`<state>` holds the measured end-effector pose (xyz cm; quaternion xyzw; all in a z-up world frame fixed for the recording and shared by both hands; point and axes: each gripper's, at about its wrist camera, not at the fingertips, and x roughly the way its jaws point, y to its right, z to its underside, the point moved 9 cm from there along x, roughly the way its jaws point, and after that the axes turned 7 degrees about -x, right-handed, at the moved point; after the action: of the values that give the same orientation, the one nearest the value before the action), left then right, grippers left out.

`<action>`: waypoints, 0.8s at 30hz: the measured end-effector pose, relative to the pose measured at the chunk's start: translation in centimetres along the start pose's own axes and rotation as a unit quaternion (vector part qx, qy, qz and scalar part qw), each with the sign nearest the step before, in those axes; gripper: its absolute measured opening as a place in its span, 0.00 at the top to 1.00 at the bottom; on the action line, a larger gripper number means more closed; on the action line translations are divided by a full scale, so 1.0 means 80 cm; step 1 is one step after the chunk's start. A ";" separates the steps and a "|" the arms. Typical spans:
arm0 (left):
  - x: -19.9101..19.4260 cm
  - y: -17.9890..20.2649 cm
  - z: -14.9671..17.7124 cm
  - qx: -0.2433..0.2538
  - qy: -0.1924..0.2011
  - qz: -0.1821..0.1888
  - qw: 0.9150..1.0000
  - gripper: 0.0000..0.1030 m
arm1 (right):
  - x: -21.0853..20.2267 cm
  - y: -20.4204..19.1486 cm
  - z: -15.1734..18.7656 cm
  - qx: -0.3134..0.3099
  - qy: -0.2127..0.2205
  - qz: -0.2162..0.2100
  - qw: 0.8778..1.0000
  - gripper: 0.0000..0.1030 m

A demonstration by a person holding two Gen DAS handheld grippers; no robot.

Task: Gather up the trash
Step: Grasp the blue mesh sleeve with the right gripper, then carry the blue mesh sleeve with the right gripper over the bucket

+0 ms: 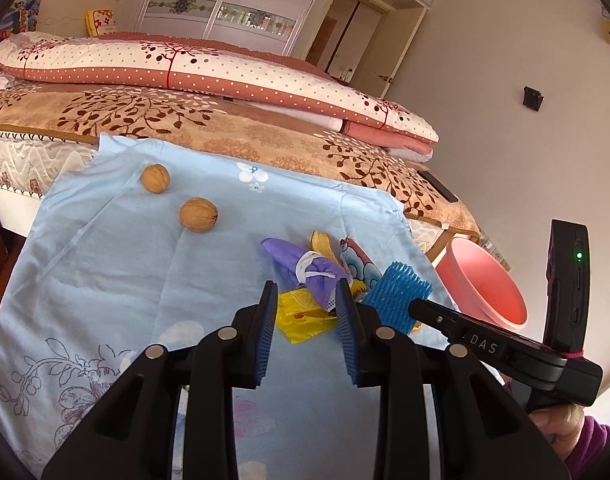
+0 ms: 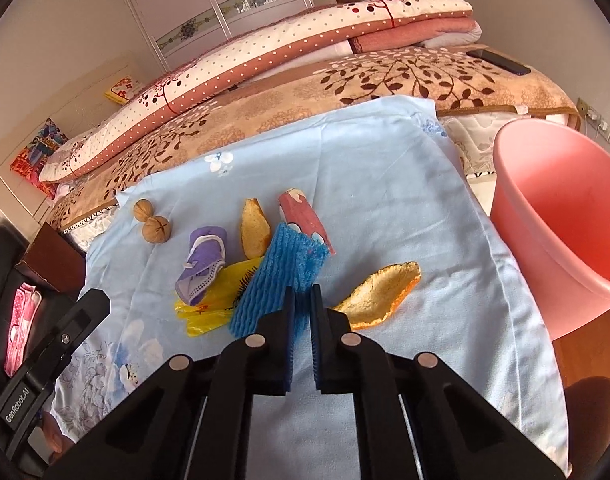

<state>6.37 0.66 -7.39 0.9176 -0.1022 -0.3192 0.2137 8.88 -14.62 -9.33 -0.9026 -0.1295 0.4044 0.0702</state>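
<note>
Trash lies on a light blue cloth (image 2: 385,168). My right gripper (image 2: 303,294) is shut on the near edge of a blue foam net (image 2: 281,276). Left of the net are a crumpled purple mask (image 2: 205,260) and a yellow wrapper (image 2: 213,308). A large orange peel (image 2: 381,296) lies just right of the fingers, a smaller peel (image 2: 253,232) and a pink wrapper (image 2: 305,216) lie behind the net. My left gripper (image 1: 307,292) stands open, its tips framing the purple mask (image 1: 317,272) without pressing it. The pink bin (image 2: 565,216) stands to the right.
Two walnuts (image 1: 199,215) (image 1: 155,178) rest on the cloth's far left. The cloth covers a small table against a bed with folded quilts (image 1: 185,68). A dark phone (image 2: 499,62) lies on the bed's corner. A person's hand (image 1: 561,428) holds the right gripper's handle.
</note>
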 end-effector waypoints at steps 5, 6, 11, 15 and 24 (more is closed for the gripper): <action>-0.012 -0.008 -0.006 -0.022 0.002 0.014 1.000 0.71 | -0.039 -0.006 -0.008 -0.007 0.029 0.014 0.999 0.94; -0.013 -0.008 -0.006 -0.024 0.001 0.016 1.000 0.71 | -0.046 -0.006 -0.011 -0.008 0.037 0.016 0.999 0.94; -0.019 -0.009 -0.007 -0.024 0.003 0.019 1.000 0.71 | -0.075 -0.003 -0.018 -0.010 0.059 0.022 0.998 0.94; -0.019 -0.008 -0.006 -0.031 -0.001 0.015 0.999 0.71 | -0.088 0.005 -0.021 -0.008 0.070 0.021 0.997 0.94; -0.008 0.002 -0.016 -0.034 -0.010 -0.001 0.999 0.58 | -0.100 0.035 -0.026 -0.001 0.089 0.018 0.996 0.94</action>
<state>6.70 1.15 -6.10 0.9067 -0.0926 -0.3316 0.2437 5.79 -19.64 -2.89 -0.9373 -0.1066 0.3237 0.0733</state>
